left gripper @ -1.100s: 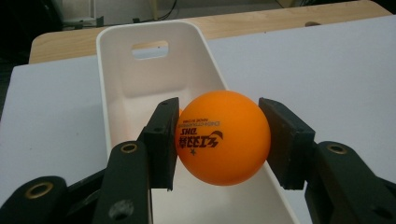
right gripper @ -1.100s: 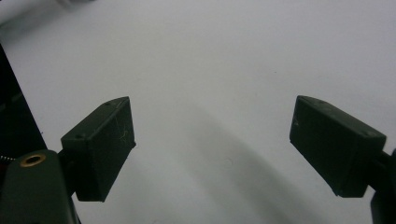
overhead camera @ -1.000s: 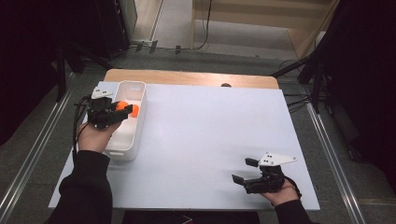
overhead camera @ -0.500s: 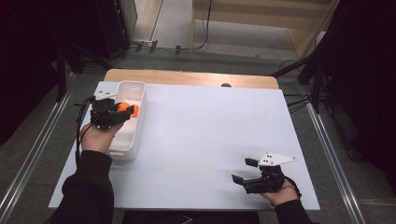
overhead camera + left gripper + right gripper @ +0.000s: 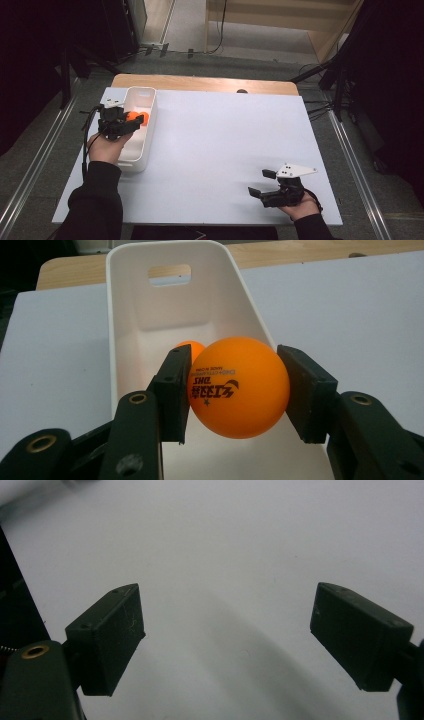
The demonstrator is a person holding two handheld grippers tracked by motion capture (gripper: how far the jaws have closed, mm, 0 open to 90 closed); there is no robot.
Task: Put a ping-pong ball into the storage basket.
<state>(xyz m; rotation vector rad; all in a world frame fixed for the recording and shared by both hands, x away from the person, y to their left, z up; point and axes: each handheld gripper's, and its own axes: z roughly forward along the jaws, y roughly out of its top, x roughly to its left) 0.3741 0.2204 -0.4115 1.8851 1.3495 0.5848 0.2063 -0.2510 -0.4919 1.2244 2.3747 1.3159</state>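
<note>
An orange ping-pong ball (image 5: 238, 386) with black print sits between the pads of my left gripper (image 5: 234, 390), which is shut on it above the white bin (image 5: 125, 315). From above, that ball (image 5: 135, 118) and left gripper (image 5: 134, 122) hang over the white bin (image 5: 148, 131) at the table's left. A second orange ball (image 5: 187, 346) lies on the bin floor, mostly hidden behind the left pad. My right gripper (image 5: 261, 183) rests near the table's front right, open, and the right gripper view has nothing between its wide-apart jaws (image 5: 227, 630).
The white table top (image 5: 225, 145) spreads between the two hands. A wooden strip (image 5: 200, 83) runs along its far edge. Dark floor and metal rails lie around the table. The bin has a handle slot (image 5: 169, 274) in its far wall.
My left gripper with the ball has drifted slightly toward the near end of the bin. The right gripper has stayed put.
</note>
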